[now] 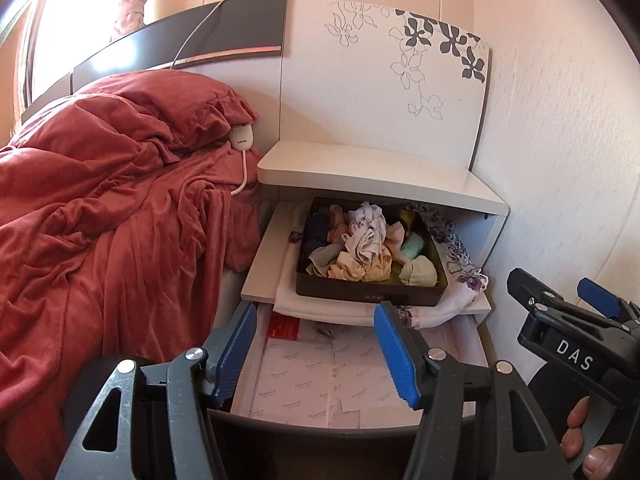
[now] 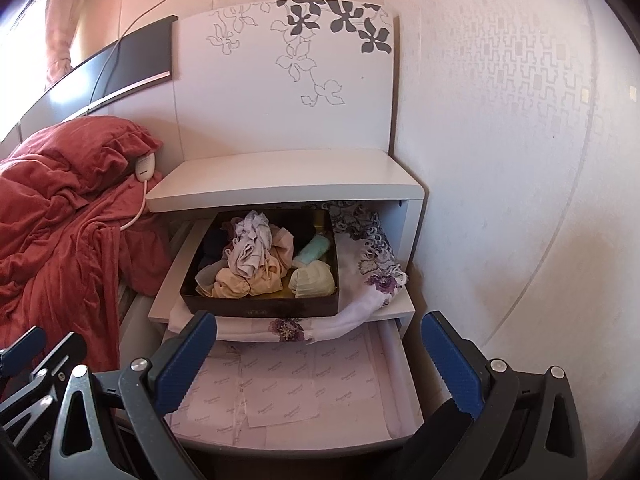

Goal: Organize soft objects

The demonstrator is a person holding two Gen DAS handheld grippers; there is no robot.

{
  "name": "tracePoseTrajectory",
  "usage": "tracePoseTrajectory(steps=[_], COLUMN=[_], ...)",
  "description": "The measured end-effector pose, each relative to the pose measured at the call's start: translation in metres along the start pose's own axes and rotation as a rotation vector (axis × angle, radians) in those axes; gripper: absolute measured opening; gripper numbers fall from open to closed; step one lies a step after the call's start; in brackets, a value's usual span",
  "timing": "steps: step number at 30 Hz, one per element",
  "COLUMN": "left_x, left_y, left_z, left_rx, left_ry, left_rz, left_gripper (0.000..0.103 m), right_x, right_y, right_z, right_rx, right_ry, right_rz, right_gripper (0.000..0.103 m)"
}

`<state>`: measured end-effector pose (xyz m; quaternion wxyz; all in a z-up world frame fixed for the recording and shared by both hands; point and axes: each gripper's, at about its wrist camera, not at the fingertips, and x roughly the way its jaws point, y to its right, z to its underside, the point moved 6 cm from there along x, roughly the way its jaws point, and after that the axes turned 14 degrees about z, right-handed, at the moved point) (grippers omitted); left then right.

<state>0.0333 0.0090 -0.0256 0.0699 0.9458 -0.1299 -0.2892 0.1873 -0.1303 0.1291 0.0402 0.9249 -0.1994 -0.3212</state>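
Observation:
A dark box point(image 1: 372, 293) point(image 2: 260, 306) stands in the pulled-out upper drawer of a white nightstand. It holds several rolled and crumpled soft garments. A lilac cloth point(image 1: 366, 234) point(image 2: 250, 248) lies on top of the pile, and a pale green roll point(image 1: 418, 274) point(image 2: 312, 280) sits at the front right. A floral cloth point(image 1: 466, 280) point(image 2: 374, 264) lies under the box. My left gripper point(image 1: 316, 352) hangs open over the lower drawer, with nothing between its blue pads. My right gripper point(image 2: 320, 360) point(image 1: 558, 292) is open too, in front of both drawers and holding nothing.
The lower drawer point(image 1: 340, 376) point(image 2: 288, 384) is open and lined with pink paper packets. A red blanket point(image 1: 100, 208) point(image 2: 60, 216) covers the bed on the left, with a white corded controller point(image 1: 241, 136) on it. The nightstand top point(image 2: 280, 180) is bare. A wall closes in the right side.

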Motion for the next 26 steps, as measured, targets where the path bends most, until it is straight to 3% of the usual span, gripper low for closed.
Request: tracePoseTrajectory(steps=[16, 18, 21, 26], left_x=[0.0038, 0.0049, 0.0046, 0.006], left_y=[-0.0041, -0.0042, -0.0034, -0.0005], left_z=[0.0029, 0.0035, 0.0036, 0.0056], left_rx=[-0.022, -0.021, -0.015, -0.017], left_ry=[-0.028, -0.032, -0.024, -0.028], left_rz=[0.017, 0.024, 0.031, 0.052], left_gripper=[0.062, 0.053, 0.048, 0.046], right_x=[-0.0018, -0.0014, -0.0001, 0.0021], right_y=[-0.0091, -0.0097, -0.0103, -0.0096], right_z=[0.0061, 0.0066, 0.0079, 0.01], right_rx=[-0.032, -0.035, -0.039, -0.038], right_ry=[0.001, 0.0, -0.003, -0.012], right_rz=[-0.017, -0.016, -0.016, -0.016], right_gripper=[0.103, 0.103, 0.103, 0.103])
